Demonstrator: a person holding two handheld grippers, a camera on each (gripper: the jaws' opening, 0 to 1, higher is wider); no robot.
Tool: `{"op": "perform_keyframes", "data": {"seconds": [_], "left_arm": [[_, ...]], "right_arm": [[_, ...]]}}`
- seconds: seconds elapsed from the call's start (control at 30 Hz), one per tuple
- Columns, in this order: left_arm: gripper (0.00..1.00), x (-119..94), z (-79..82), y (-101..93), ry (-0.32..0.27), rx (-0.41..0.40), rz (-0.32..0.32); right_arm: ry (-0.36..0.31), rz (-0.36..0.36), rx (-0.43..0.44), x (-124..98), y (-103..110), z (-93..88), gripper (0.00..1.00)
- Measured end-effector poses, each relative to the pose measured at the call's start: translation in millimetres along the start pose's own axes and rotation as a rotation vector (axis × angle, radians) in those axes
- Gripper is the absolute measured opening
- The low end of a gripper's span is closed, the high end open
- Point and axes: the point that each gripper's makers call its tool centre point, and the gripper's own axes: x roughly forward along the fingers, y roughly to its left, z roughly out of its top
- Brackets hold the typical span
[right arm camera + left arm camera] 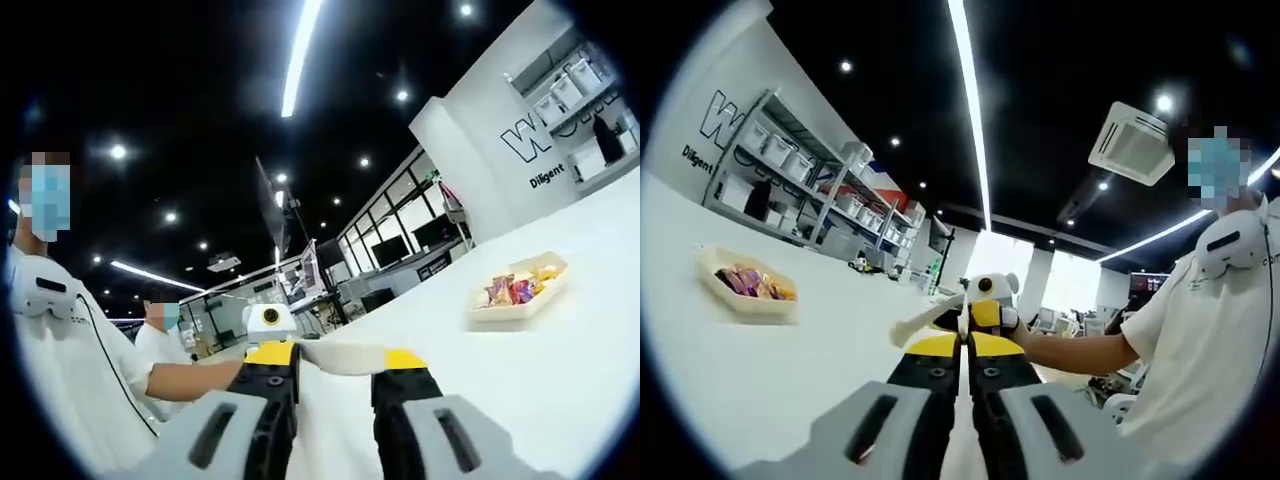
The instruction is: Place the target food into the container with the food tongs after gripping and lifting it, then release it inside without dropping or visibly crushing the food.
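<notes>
White table (560,380), one cream tray (520,300) of wrapped snacks (512,289); left jaws closed, right jaws apart across cream tongs (345,356).

A long bright light strip (970,100) runs down the top middle of the left gripper view. Shelves with white boxes (790,165) stand at the upper left. A square ceiling vent (1132,142) sits at the upper right.

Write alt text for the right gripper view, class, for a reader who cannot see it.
The right gripper holds cream food tongs crosswise between its yellow-tipped jaws, above a white table. Farther off on the table sits a cream tray of wrapped snacks. A person in white reaches in at left.
</notes>
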Motion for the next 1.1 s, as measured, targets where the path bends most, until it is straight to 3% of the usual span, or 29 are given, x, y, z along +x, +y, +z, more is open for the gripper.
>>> {"op": "perform_keyframes", "data": {"seconds": [0.2, 0.4, 0.57, 0.77, 0.9, 1.0, 1.1], "left_arm": [[0.02, -5.7, -4.3, 6.0, 0.018, 0.004, 0.010], [0.02, -12.4, -16.6, 11.2, 0.078, 0.012, 0.020], [0.02, -14.3, -25.8, 20.7, 0.119, 0.016, 0.043], [0.02, -19.7, -43.2, 39.8, 0.208, 0.045, 0.099], [0.02, -21.4, -42.0, 47.8, 0.224, 0.064, 0.133], [0.03, -24.6, -49.9, 59.3, 0.285, 0.088, 0.178], [0.03, -25.6, -54.6, 63.9, 0.316, 0.093, 0.199]], "right_arm": [[0.025, -0.026, -0.006, -6.9, -7.6, -5.2, 0.21], [0.072, -0.072, -0.038, -15.2, -22.5, -13.4, 0.18], [0.145, -0.092, 0.014, -16.2, -34.2, -32.0, 0.17], [0.247, -0.117, -0.065, -12.9, -45.4, -45.4, 0.16], [0.304, -0.127, -0.098, -10.4, -51.9, -55.6, 0.17], [0.364, -0.148, -0.159, -9.3, -61.4, -66.2, 0.17], [0.392, -0.156, -0.160, -6.8, -66.2, -71.3, 0.17]]}}
